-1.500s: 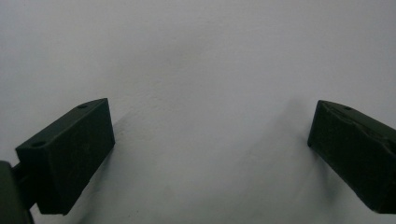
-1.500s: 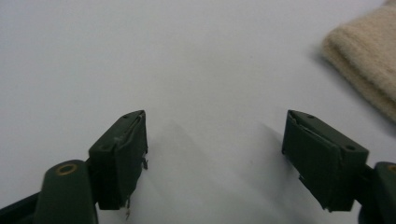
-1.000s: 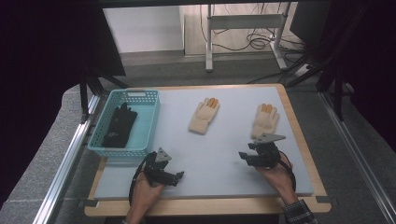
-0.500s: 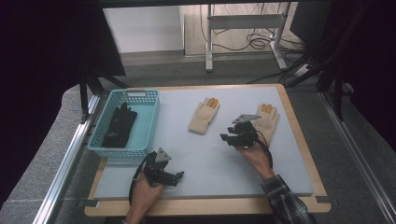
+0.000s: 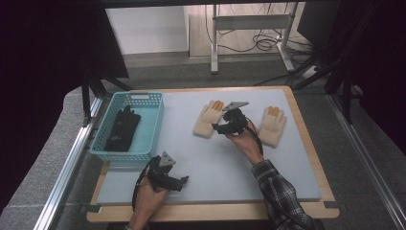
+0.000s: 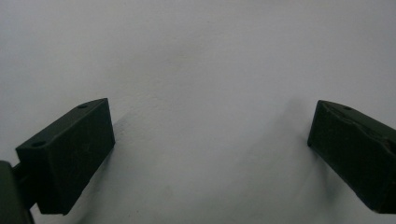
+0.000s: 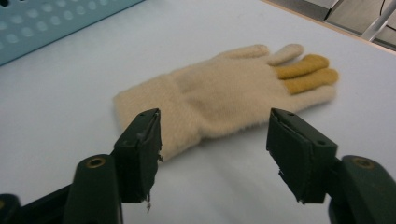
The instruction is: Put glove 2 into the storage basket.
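A pale mat [image 5: 215, 158] is seen on a wood-edged table — both grippers' jaws held apart, a cream glove [image 7: 219, 95] laid flat.

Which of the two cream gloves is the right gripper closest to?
The cream glove nearer the basket: the open right gripper sits at its cuff, while the other cream glove lies beyond the hand.

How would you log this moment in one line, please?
right gripper: open, at cream glove cuff | left gripper: open, idle on mat

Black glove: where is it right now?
In the high view the black glove lies inside the teal basket at the table's left, beyond the left gripper.
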Demonstrator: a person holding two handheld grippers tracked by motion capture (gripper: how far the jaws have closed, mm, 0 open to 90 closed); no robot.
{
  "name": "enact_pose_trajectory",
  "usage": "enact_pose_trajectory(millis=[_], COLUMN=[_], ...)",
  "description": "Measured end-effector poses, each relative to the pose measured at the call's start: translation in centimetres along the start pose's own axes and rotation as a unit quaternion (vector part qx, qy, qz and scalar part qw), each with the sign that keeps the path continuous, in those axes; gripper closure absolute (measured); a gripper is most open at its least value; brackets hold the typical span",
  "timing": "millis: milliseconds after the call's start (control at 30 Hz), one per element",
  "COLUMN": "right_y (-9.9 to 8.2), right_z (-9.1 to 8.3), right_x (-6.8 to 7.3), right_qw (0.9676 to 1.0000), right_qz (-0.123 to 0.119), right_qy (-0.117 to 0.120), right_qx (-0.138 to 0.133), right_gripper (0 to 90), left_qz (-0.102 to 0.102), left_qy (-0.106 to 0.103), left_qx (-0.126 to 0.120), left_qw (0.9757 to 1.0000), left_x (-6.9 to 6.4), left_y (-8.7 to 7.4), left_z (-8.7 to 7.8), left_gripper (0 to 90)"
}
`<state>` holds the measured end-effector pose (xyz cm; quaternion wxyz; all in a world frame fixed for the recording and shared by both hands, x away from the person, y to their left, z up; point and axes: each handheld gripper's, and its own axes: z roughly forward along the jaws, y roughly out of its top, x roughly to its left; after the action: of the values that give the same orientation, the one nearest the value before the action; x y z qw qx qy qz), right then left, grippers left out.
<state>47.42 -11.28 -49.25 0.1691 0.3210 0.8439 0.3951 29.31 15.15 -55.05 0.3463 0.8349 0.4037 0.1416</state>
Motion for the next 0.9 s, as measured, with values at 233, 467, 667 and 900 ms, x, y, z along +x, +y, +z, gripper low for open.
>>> enact_pose_trajectory(millis=[233, 467, 667, 900], right_y=[1.4, 1.5, 1.0, 1.6], right_z=[3.9, 6.7, 7.8, 6.6], right_x=[-0.6, -0.8, -1.4, -0.5], right_qw=[1.0000, 0.9995, 0.9992, 0.9982], right_qz=[0.006, 0.001, 0.022, -0.004], right_qy=[-0.006, -0.023, -0.009, -0.021], right_qx=[0.002, 0.022, 0.032, 0.056], right_gripper=[23.4, 18.2, 41.1, 58.1], left_qz=[0.000, 0.000, 0.001, 0.000], left_qy=[0.000, 0.000, 0.000, 0.000], left_qx=[0.000, 0.000, 0.000, 0.000], left_qw=[1.0000, 1.0000, 1.0000, 1.0000], left_x=[0.0, 0.0, 0.0, 0.0], left_y=[0.0, 0.0, 0.0, 0.0], left_z=[0.0, 0.0, 0.0, 0.0], left_gripper=[0.8, 0.8, 0.8, 0.8])
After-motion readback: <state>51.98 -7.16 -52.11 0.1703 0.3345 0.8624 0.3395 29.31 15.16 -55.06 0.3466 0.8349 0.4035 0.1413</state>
